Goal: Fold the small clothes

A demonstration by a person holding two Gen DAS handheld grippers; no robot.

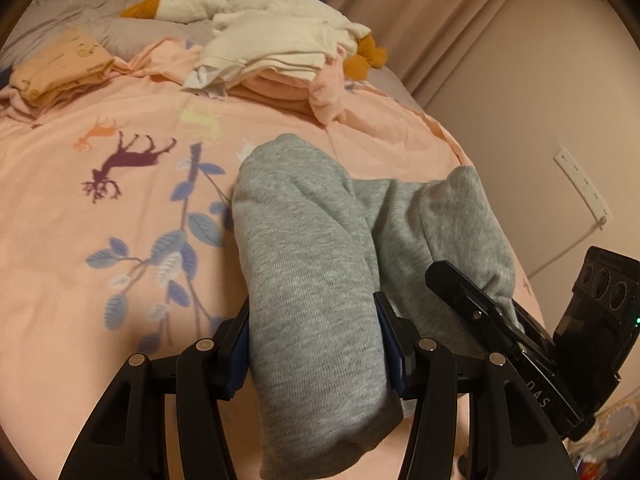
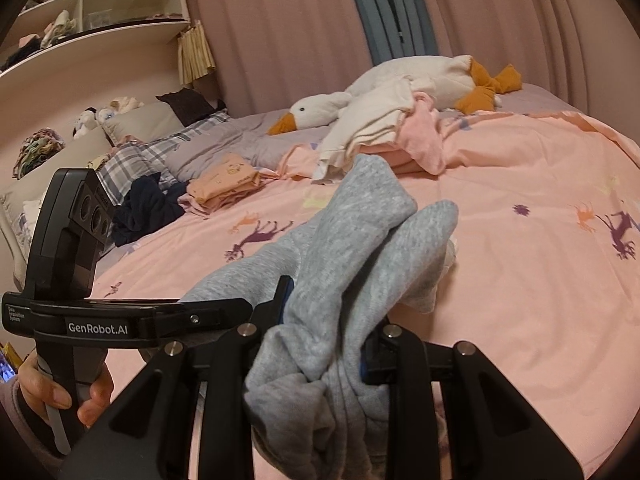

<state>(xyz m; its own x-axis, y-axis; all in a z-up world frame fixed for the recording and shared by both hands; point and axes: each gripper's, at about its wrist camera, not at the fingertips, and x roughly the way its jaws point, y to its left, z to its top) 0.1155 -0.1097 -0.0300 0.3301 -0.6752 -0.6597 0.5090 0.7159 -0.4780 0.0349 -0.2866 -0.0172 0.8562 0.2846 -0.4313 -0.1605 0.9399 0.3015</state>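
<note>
A small grey knit garment point(image 1: 308, 264) is held up over the pink bedspread point(image 1: 80, 208). My left gripper point(image 1: 316, 344) is shut on a thick fold of it, the blue pads pressing both sides. The right gripper point(image 1: 500, 320) shows at the right of the left wrist view, holding the garment's other part. In the right wrist view the grey garment point(image 2: 352, 248) bunches between the right gripper's point(image 2: 328, 328) pads, which are shut on it. The left gripper point(image 2: 132, 320) appears there at the left, with a person's hand point(image 2: 52, 388) on its handle.
A plush goose point(image 1: 240, 4) lies at the back of the bed with white and pink clothes point(image 1: 272, 60) piled on it. Folded orange clothes point(image 1: 60, 64) sit at the back left, a dark garment point(image 2: 148, 208) near the pillows. Shelves point(image 2: 92, 12) and curtains stand behind.
</note>
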